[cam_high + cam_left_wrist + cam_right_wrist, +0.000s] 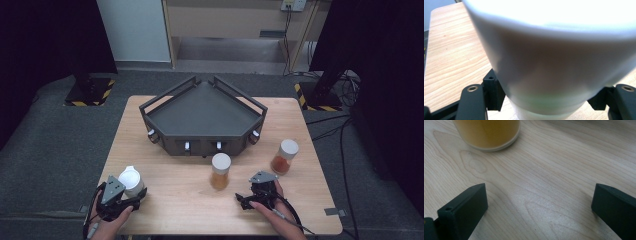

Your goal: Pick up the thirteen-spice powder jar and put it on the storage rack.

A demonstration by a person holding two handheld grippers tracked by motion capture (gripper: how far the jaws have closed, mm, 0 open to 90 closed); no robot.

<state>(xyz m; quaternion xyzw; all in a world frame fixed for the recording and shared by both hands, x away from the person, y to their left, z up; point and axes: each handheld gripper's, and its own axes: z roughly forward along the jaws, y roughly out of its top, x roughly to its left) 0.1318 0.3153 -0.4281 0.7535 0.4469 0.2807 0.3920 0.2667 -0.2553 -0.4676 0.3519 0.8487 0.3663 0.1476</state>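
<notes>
White jar (554, 62) sits clamped in left claw (131, 196).

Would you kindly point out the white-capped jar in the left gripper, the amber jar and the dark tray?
white-capped jar (130, 178), high view, its cap.
amber jar (220, 179), high view, its glass body.
dark tray (202, 114), high view, its bare floor.

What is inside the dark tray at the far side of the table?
The tray floor looks bare in the high view, with nothing lying on it. Its front wall hides a thin strip of floor just behind it, so something very flat there could not be seen.
</notes>
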